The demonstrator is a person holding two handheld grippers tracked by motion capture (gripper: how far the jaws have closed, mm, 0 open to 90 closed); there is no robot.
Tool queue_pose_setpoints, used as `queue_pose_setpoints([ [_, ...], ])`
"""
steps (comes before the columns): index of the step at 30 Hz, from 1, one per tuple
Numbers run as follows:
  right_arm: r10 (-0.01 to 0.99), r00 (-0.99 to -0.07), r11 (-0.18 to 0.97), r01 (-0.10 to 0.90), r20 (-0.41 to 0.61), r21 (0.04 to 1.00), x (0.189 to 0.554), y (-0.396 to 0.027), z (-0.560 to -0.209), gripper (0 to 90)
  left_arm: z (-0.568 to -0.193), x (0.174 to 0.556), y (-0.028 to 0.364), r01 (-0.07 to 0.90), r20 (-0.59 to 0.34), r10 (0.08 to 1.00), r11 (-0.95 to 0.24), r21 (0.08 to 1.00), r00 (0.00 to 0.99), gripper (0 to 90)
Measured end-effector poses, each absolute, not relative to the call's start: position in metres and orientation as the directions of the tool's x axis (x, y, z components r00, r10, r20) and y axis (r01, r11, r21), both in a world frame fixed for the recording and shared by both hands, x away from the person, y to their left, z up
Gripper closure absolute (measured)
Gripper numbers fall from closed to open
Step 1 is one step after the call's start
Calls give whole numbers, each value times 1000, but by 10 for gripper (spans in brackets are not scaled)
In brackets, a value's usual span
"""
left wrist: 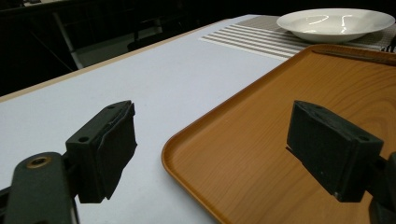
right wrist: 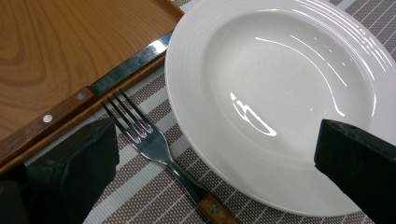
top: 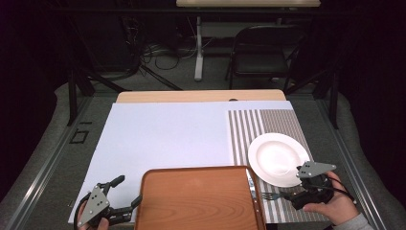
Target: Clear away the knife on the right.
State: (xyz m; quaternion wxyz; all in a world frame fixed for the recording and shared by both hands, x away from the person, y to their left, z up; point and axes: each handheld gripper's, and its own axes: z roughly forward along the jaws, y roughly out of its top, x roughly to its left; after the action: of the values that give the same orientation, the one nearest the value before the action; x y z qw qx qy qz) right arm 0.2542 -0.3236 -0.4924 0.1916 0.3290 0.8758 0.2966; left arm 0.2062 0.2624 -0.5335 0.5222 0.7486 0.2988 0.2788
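A bare brown wooden tray (top: 196,201) lies at the table's near edge. A wood-handled knife (top: 252,189) rests along its right rim. Right of it, a white plate (top: 277,158) sits on a striped placemat (top: 268,124), with a fork (top: 272,195) on the mat beside the plate. My left gripper (top: 127,191) stands open at the tray's near-left corner, the tray's rim (left wrist: 187,140) between its jaws. My right gripper (top: 297,184) is open just above the fork (right wrist: 149,140) and the plate's near edge (right wrist: 280,93), holding nothing. The knife (right wrist: 93,88) lies just beyond the fork's tines.
A white sheet (top: 167,139) covers most of the table, bare left of the placemat (left wrist: 252,39). Beyond the table's far edge stand a black chair (top: 263,52), a table leg and cables on the floor. Metal rails run along both sides.
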Motion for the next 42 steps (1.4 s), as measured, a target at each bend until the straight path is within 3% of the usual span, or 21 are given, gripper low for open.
queue_pose_setpoints([
  [5, 687, -706, 628, 460, -170, 628, 254, -330, -491, 9, -533, 205, 261, 151, 114, 739, -282, 947, 664, 156],
  [11, 669, -709, 667, 440, -223, 602, 252, -340, -488, 140, -532, 205, 260, 151, 118, 739, -286, 946, 664, 156],
  [21, 568, -777, 772, 390, -270, 502, 249, -347, -487, 263, -532, 205, 260, 150, 118, 739, -286, 946, 663, 155],
  [30, 454, -831, 850, 295, -322, 436, 250, -346, -487, 439, -532, 205, 260, 150, 120, 739, -289, 946, 663, 156],
  [35, 392, -844, 891, 251, -366, 377, 250, -345, -486, 466, -532, 205, 260, 151, 120, 739, -289, 945, 662, 156],
  [42, 339, -875, 919, 228, -347, 322, 249, -341, -488, 527, -532, 205, 260, 150, 121, 739, -289, 945, 663, 156],
])
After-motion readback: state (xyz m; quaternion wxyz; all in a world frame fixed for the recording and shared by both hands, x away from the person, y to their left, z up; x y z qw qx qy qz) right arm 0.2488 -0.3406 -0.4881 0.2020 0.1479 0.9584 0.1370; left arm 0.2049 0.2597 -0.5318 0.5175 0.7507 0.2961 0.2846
